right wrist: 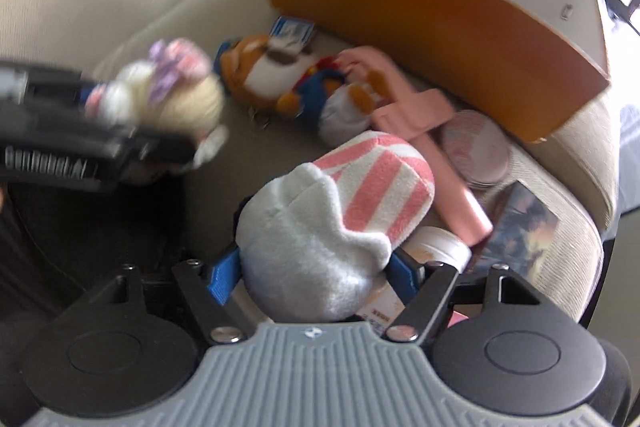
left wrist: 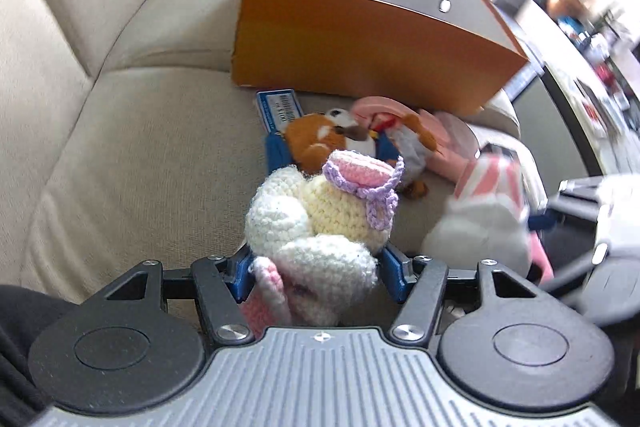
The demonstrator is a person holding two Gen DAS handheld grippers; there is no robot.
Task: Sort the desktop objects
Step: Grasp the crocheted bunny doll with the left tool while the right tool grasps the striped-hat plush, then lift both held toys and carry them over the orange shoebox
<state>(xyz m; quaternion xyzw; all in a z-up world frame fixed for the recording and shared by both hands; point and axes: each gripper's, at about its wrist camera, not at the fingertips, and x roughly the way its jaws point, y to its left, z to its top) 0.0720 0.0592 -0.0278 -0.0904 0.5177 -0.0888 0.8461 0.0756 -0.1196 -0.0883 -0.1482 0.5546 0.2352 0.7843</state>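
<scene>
Left wrist view: left gripper (left wrist: 316, 227) at lower centre, blue jaws clamped on crocheted cream doll (left wrist: 324, 223) with pink-and-lilac hat. Beyond it, brown plush (left wrist: 320, 141) on beige sofa (left wrist: 140, 131); orange box (left wrist: 360, 59) at upper centre.

Right wrist view: right gripper (right wrist: 320, 247) at lower centre, jaws pressed against white plush with pink stripes (right wrist: 340, 223). Pink handled object (right wrist: 424, 115) and round compact (right wrist: 476, 147) at centre right, below orange box.

Daylit, blown-out window glare, motion blur

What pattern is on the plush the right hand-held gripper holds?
Pink and white stripes on the plush, with a plain white end toward the hand-held gripper; clearest in the right wrist view.
</scene>
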